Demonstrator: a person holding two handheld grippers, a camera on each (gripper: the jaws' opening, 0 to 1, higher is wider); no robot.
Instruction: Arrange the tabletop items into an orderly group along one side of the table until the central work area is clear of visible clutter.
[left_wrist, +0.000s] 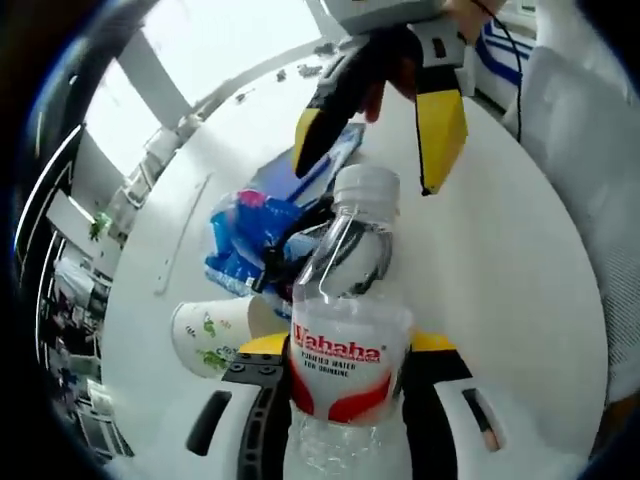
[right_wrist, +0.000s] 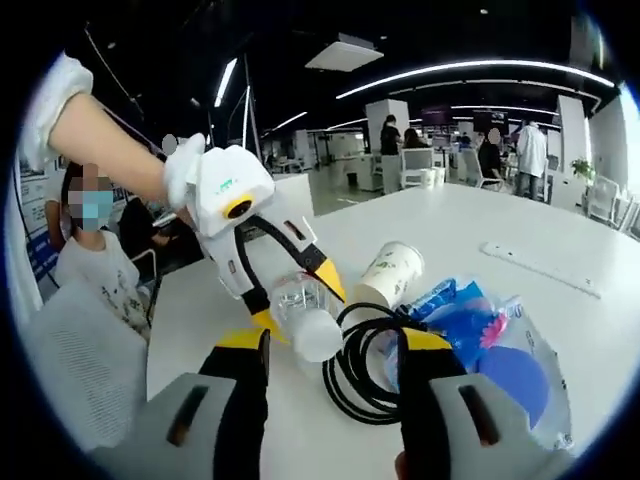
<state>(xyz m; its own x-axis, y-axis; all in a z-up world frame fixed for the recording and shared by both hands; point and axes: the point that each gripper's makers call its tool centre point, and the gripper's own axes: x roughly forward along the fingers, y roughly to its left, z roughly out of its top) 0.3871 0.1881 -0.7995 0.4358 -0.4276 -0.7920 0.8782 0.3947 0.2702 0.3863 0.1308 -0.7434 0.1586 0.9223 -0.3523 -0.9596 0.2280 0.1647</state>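
The surface (right_wrist: 470, 225) is white and smooth, with a rounded edge. In the right gripper view, a white paper cup with green print (right_wrist: 390, 272) lies on its side on it. Right of the cup lie blue plastic packets (right_wrist: 470, 320), some in a clear bag. A coil of black cable (right_wrist: 365, 365) lies near, just beside the packets. A long white strip (right_wrist: 540, 268) lies far right, well apart from the rest.
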